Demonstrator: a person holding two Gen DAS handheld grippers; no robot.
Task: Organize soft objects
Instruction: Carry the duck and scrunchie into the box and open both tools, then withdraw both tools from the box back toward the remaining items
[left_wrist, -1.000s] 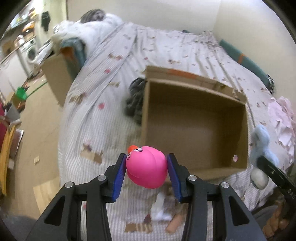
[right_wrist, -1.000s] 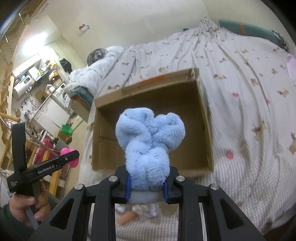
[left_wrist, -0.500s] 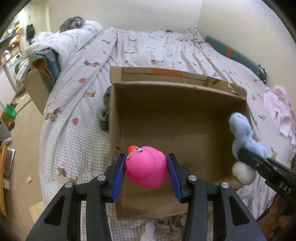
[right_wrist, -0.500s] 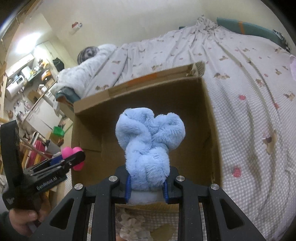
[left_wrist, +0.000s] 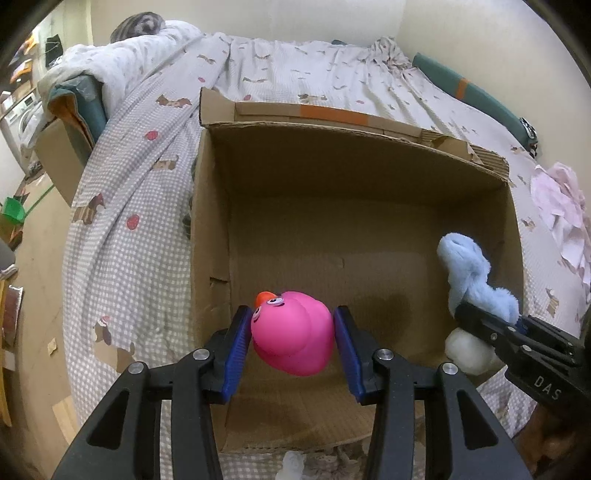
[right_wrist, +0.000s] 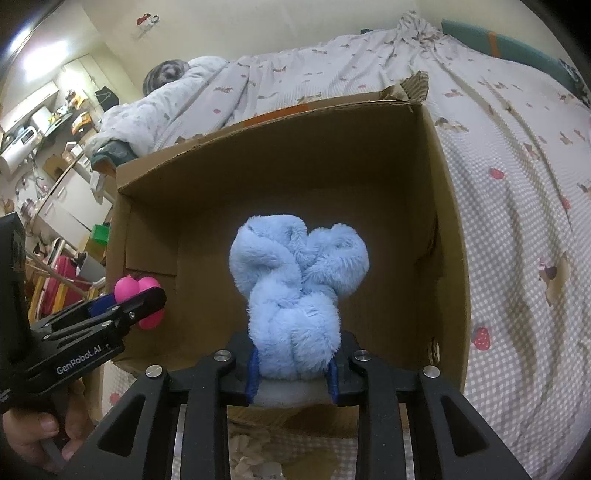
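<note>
You see a checked bedspread (left_wrist: 122, 236) with small dog prints, a pale quilt (right_wrist: 155, 107) heaped at its far end, and crumpled pink cloth (left_wrist: 561, 206) lying at the bedspread's right edge.

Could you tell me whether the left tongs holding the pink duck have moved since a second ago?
Yes. The left tongs with the duck have moved forward, from short of the box to over its near edge and floor.
</note>
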